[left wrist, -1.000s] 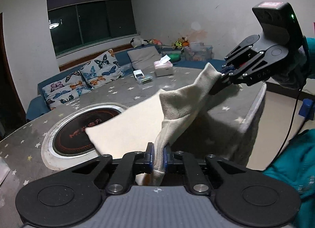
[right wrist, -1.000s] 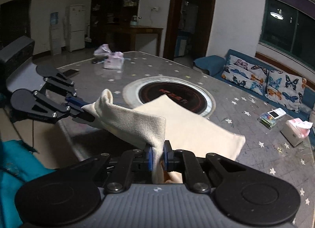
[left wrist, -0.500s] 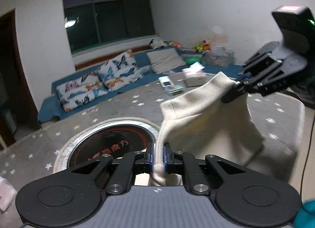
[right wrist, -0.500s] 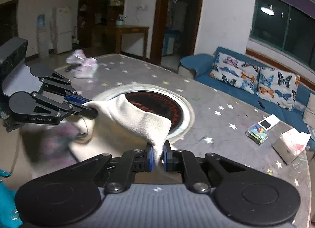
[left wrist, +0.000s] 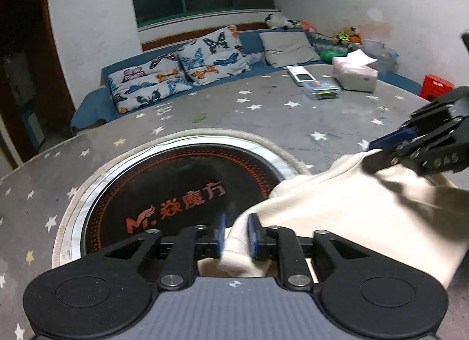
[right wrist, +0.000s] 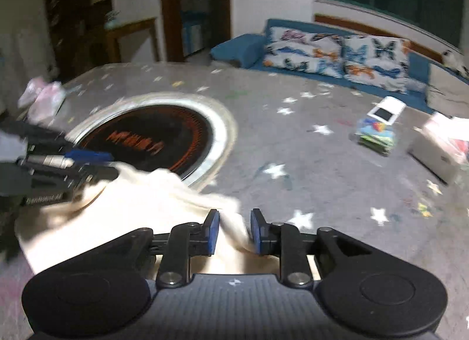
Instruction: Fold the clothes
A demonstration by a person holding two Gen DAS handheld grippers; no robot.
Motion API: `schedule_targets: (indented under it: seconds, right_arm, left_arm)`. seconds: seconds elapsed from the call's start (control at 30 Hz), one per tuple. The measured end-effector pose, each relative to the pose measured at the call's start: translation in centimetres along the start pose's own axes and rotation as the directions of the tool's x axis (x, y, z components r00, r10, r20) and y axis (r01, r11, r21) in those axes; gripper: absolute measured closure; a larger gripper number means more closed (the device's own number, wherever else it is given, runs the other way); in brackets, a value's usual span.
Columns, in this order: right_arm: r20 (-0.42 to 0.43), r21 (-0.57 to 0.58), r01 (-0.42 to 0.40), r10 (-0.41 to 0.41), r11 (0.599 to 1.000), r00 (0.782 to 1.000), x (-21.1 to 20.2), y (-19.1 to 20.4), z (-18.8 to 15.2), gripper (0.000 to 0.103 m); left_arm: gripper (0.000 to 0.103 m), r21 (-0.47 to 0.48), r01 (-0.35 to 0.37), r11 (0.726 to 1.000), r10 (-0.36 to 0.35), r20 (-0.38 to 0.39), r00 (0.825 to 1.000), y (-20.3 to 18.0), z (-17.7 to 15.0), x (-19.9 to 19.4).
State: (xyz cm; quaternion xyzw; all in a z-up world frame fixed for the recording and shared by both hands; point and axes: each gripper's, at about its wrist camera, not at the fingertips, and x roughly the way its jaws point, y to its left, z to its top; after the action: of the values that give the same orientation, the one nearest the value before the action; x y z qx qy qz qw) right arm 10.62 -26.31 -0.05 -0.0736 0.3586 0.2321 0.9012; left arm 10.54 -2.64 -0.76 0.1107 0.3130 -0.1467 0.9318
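Cloth (left wrist: 337,211) on table (left wrist: 263,123), beside round inset (left wrist: 176,193), sofa (left wrist: 176,76) behind

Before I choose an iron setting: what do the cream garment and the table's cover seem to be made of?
Cream garment: probably fleece or brushed knit; matte, slightly fuzzy, falling in soft, thick folds.

Table cover: looks like smooth wipeable vinyl or oilcloth, grey with printed stars and a dull sheen by the edge; I can't be sure.

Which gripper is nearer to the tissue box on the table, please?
Right. The right gripper sits at the cloth's corner on the tissue box's side; the left gripper is at the other corner, by the round black hob.
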Motion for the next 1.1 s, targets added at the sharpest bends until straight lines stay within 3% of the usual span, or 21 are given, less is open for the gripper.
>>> schedule_targets:
  seconds: [0.2, 0.3, 0.5, 0.67, 0.87, 1.1]
  right_arm:
    - [0.075, 0.067, 0.037, -0.042, 0.997, 0.996, -3.5, -1.2, -0.4, 0.077]
    - [0.074, 0.054, 0.002, -0.006, 0.999, 0.997, -4.9, -0.4, -1.4, 0.078]
    - [0.033, 0.083, -0.008, 0.006, 0.997, 0.999, -4.3, -0.4, -3.2, 0.08]
    - [0.018, 0.14, 0.019, -0.022, 0.99, 1.0, -3.1, -1.8, -3.7, 0.08]
    - [0.029, 0.146, 0.048, -0.052, 0.988, 0.998, -3.4, -2.7, -3.4, 0.08]
    - [0.02, 0.113, 0.07, -0.072, 0.991, 0.997, -3.0, -2.2, -3.8, 0.099]
  left_arm:
    - [0.074, -0.059, -0.087, 0.994, 0.089, 0.023, 0.996, 0.6, 0.8, -0.8]
    - [0.076, -0.093, -0.048, 0.995, 0.053, 0.044, 0.998, 0.4, 1.1, -2.1]
    - [0.078, -0.091, 0.107, 0.99, -0.102, 0.057, 0.993, -2.6, 1.0, -3.5]
    - [0.078, -0.076, 0.108, 0.991, -0.107, 0.007, 0.994, -4.2, 0.6, -1.6]
    - [0.076, -0.116, 0.087, 0.989, -0.088, -0.005, 0.996, -3.2, -0.1, -0.8]
    - [0.076, -0.11, 0.061, 0.992, -0.061, 0.005, 0.998, -2.8, -0.6, -1.0]
